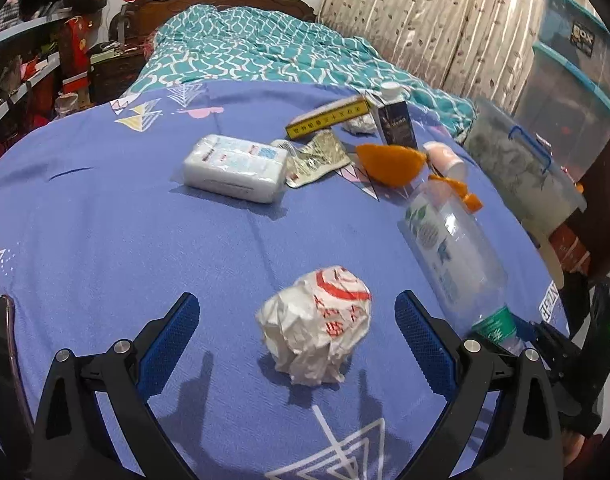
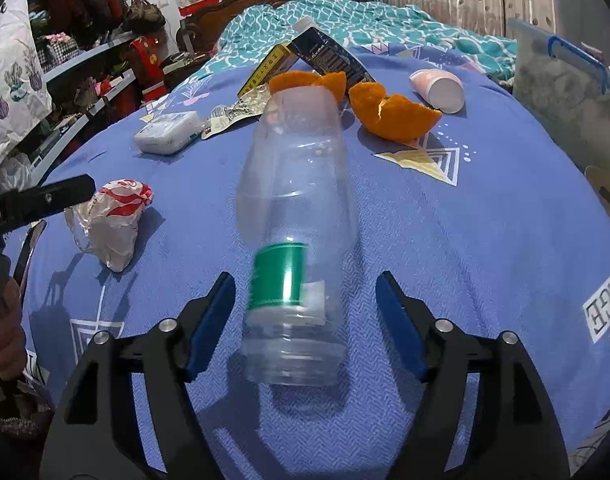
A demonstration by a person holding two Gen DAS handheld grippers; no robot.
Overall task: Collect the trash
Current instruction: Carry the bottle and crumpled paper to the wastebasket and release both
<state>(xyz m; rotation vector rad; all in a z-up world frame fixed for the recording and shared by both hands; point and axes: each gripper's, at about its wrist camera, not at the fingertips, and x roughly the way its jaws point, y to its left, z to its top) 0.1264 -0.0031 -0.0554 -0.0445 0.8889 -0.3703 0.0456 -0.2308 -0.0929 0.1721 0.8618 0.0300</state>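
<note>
A crumpled white wrapper with red print (image 1: 317,320) lies on the blue bedspread (image 1: 105,220), between the fingers of my left gripper (image 1: 297,300). The gripper is open and its blue pads stand clear of the wrapper on both sides. A clear plastic bottle with a green label (image 2: 297,200) lies lengthwise between the fingers of my right gripper (image 2: 305,280); it looks blurred. That gripper is open too, with a gap at each pad. The bottle (image 1: 453,248) sits to the right of the wrapper (image 2: 113,220).
Farther back lie orange peel (image 2: 393,116), a pink-and-white cup (image 2: 441,88), a dark carton (image 1: 399,124), a yellow box (image 1: 329,116), a foil wrapper (image 1: 317,156) and a tissue pack (image 1: 235,168). A plastic storage bin (image 1: 521,168) stands at the bed's right edge, shelves at the left.
</note>
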